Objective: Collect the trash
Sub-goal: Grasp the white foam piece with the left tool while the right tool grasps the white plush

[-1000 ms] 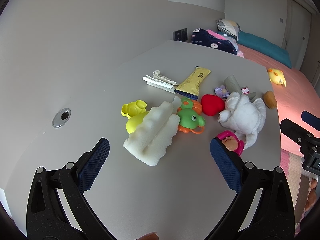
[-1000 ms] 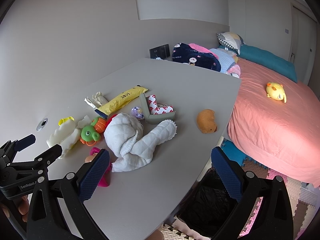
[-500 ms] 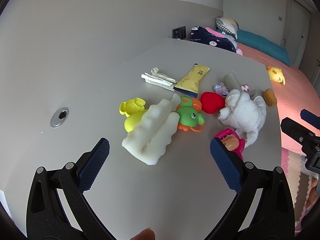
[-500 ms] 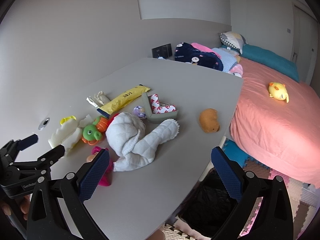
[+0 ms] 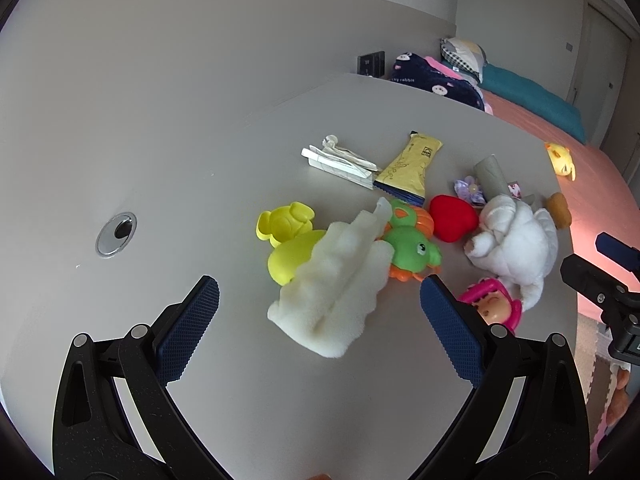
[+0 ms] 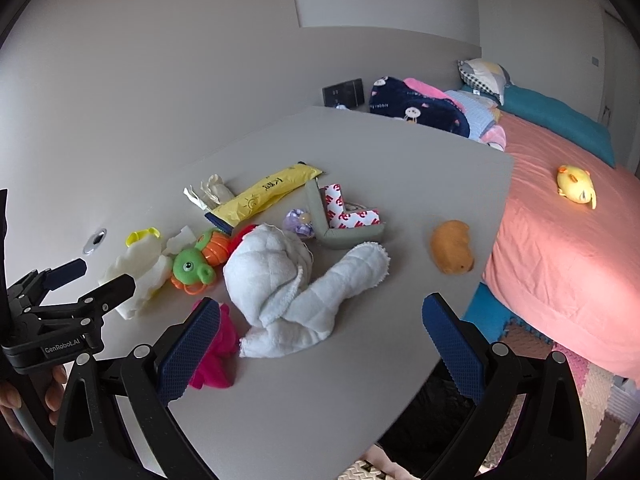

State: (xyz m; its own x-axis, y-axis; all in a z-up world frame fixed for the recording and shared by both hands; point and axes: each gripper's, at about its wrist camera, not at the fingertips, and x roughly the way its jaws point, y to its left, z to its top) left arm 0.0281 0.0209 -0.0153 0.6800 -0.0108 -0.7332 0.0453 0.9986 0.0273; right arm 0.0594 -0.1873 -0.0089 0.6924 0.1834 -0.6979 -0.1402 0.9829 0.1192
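Left claw [image 5: 320,320] nearer foam piece [image 5: 336,288], open

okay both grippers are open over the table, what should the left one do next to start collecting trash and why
Probably ease the left gripper forward and down onto the crumpled white foam piece. It lies directly ahead between the open fingers, looks like packing waste rather than a toy, and is the nearest item. It leans against the yellow plastic mould, so close gently.
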